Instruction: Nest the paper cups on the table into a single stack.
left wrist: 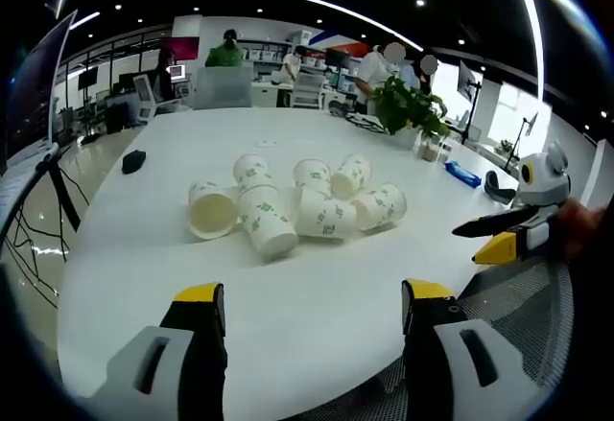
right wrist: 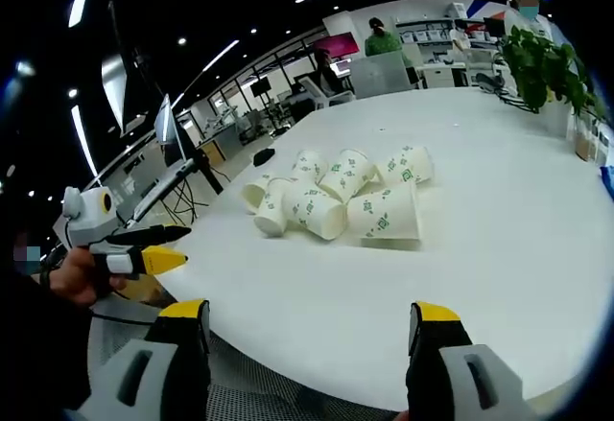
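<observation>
Paper cups [left wrist: 295,205] lie on their sides in a loose heap at the middle of the frame on the white worktop [left wrist: 144,258], not nested yet. I hold the left gripper [left wrist: 314,308] and right gripper [right wrist: 312,325] back near the edge, fingers apart and empty, I think to choose a first cup.

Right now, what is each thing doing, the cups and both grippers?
White paper cups with green print: lying on their sides in a loose cluster, not one stack.
Left gripper: open, empty, short of the cups.
Right gripper: open, empty, short of the cups.
White table: holding the cups.
</observation>
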Demonstrator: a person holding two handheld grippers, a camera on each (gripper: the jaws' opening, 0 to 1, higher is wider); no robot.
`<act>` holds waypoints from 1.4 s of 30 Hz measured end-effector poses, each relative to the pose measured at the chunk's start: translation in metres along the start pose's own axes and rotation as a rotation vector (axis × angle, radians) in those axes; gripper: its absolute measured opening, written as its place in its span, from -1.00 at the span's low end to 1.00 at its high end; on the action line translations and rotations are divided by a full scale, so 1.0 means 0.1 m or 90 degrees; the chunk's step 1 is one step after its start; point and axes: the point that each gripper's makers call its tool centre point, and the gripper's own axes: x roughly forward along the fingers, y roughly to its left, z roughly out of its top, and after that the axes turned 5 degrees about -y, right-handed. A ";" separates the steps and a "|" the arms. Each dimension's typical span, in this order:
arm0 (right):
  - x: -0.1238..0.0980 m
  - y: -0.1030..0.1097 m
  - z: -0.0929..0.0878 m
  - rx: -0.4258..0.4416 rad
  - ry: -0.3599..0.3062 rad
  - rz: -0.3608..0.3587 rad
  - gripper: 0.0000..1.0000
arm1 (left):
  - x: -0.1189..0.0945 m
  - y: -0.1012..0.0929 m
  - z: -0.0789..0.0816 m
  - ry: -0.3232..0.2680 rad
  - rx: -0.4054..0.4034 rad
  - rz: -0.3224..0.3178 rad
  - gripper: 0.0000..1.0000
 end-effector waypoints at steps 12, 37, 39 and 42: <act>0.00 0.00 0.01 0.000 -0.003 0.000 0.68 | 0.01 0.02 -0.01 0.002 0.000 -0.002 0.50; -0.02 -0.20 0.20 0.040 -0.027 -0.027 0.38 | 0.01 0.00 0.00 -0.004 -0.002 -0.008 0.48; -0.01 -0.27 0.25 0.031 -0.029 -0.037 0.33 | 0.00 -0.02 -0.01 -0.004 -0.001 -0.010 0.48; 0.05 -0.40 0.30 0.019 -0.022 -0.043 0.30 | 0.00 -0.03 -0.01 -0.004 -0.001 -0.010 0.48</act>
